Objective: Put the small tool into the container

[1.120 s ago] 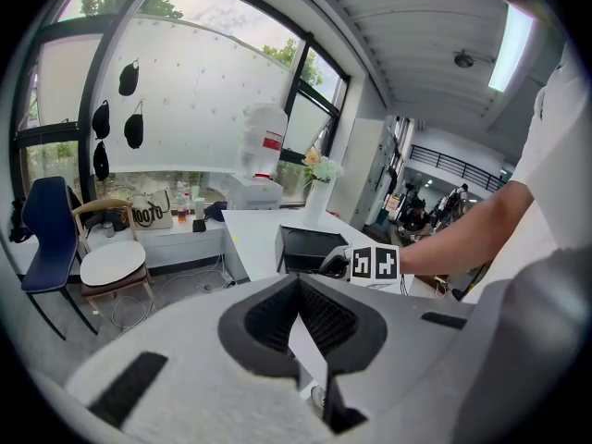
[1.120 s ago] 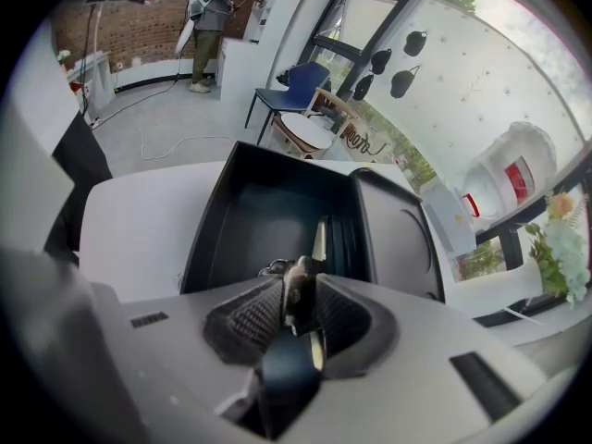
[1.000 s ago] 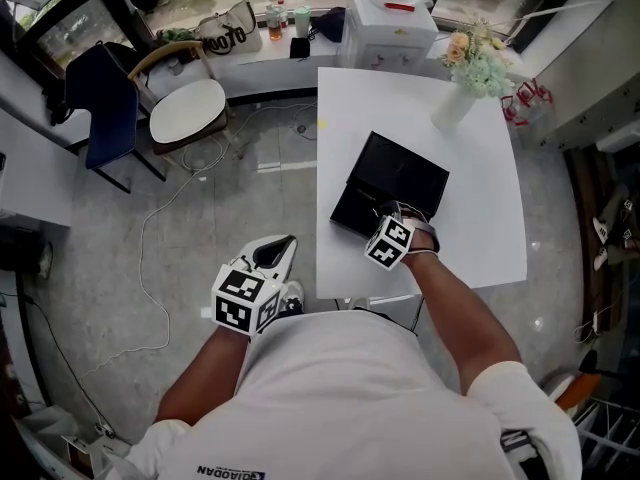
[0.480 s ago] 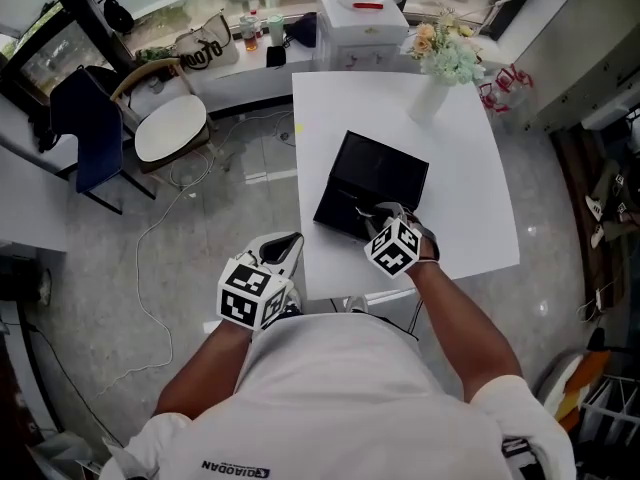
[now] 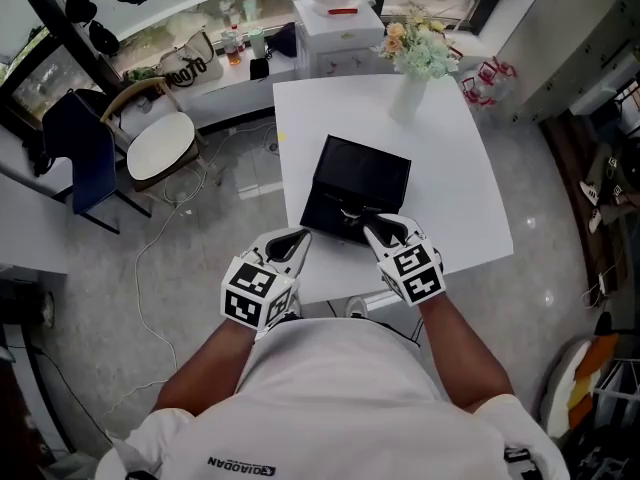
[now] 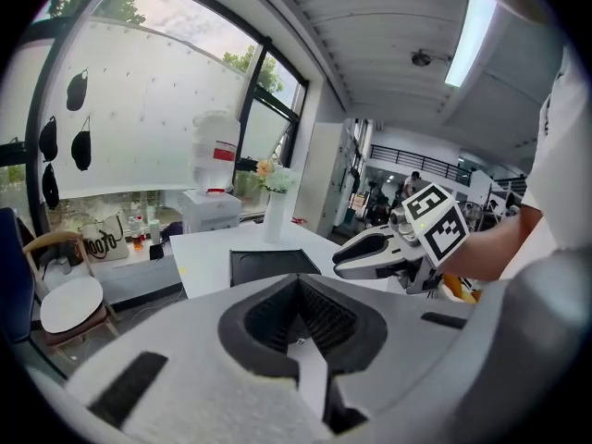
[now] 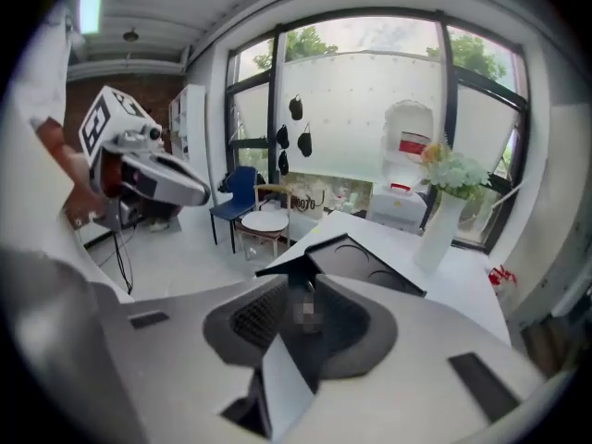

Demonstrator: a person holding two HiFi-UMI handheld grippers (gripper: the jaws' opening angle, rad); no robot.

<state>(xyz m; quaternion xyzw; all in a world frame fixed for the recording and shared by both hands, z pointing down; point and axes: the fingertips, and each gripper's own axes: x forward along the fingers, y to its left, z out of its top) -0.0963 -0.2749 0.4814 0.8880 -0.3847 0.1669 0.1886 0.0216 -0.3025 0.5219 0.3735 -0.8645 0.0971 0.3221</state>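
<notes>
On the white table (image 5: 455,203) lies a black container (image 5: 365,173), a shallow tray, also visible in the left gripper view (image 6: 268,265) and the right gripper view (image 7: 370,271). A small silver tool (image 5: 349,214) rests inside it by the near edge. My right gripper (image 5: 372,224) hovers just behind that edge, apart from the tool; its jaws are closing with nothing between them. My left gripper (image 5: 300,236) hangs at the table's near left corner, its jaws slightly apart and empty. Each gripper appears in the other's view: the right gripper (image 6: 350,262) and the left gripper (image 7: 196,192).
A white vase of flowers (image 5: 408,78) stands at the table's far edge. A white cabinet with an appliance (image 5: 335,28) is beyond it. A chair with a round white seat (image 5: 160,143) and a floor cable (image 5: 150,258) are to the left.
My right gripper has drawn back from over the container toward me, leaving the tool inside. My left gripper has come up and right to the table's corner.
</notes>
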